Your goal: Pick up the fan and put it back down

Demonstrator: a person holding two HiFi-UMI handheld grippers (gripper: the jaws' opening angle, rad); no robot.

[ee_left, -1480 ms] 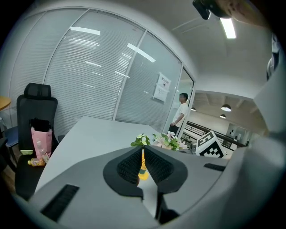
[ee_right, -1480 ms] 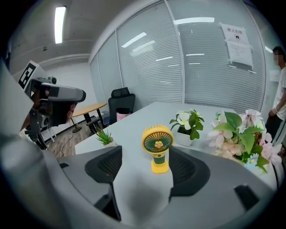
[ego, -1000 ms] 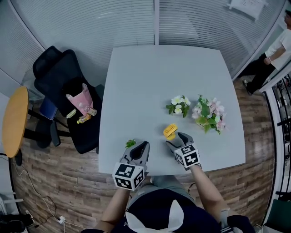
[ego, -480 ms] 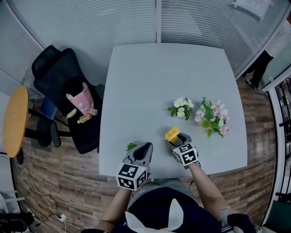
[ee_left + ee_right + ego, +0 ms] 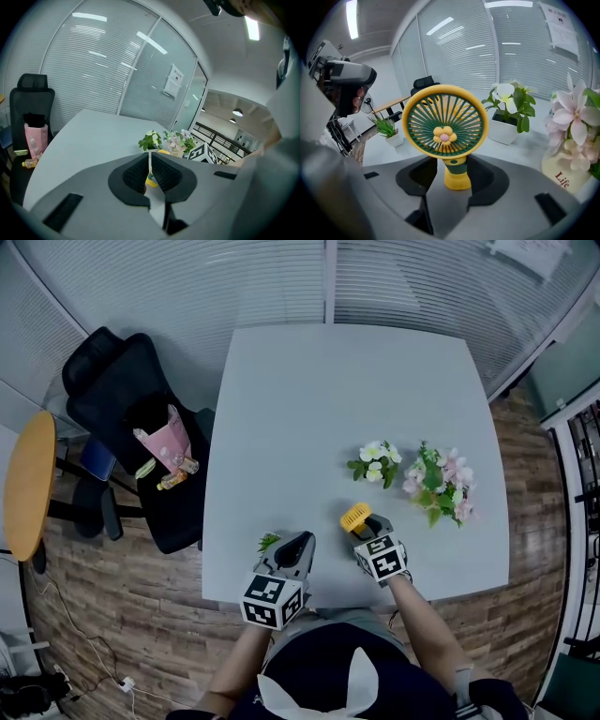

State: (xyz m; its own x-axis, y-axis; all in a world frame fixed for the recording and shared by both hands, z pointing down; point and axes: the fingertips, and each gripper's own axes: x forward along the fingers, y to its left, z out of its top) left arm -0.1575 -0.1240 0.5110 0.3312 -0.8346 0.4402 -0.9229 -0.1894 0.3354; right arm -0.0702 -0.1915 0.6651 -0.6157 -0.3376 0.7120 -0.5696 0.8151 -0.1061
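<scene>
A small yellow fan [image 5: 354, 517] with a green grille and a flower hub [image 5: 445, 126] stands upright on the grey table [image 5: 347, 390] near its front edge. My right gripper [image 5: 367, 524] [image 5: 454, 176] has the fan's stem between its jaws. The jaws have just been closing. One pad is against the stem, and a sliver of table shows on the other side. My left gripper [image 5: 298, 542] [image 5: 150, 161] rests low at the front edge, shut with nothing held, to the left of the fan.
A tiny green potted plant [image 5: 268, 541] sits just left of my left gripper. A white-flower pot [image 5: 375, 461] and a pink bouquet [image 5: 439, 482] stand behind and right of the fan. A black chair [image 5: 131, 427] holding a pink bag is beside the table's left edge.
My right gripper's jaws have narrowed around the fan's stem. Both grippers have sunk a little toward the table. The person at the far right has left the view.
</scene>
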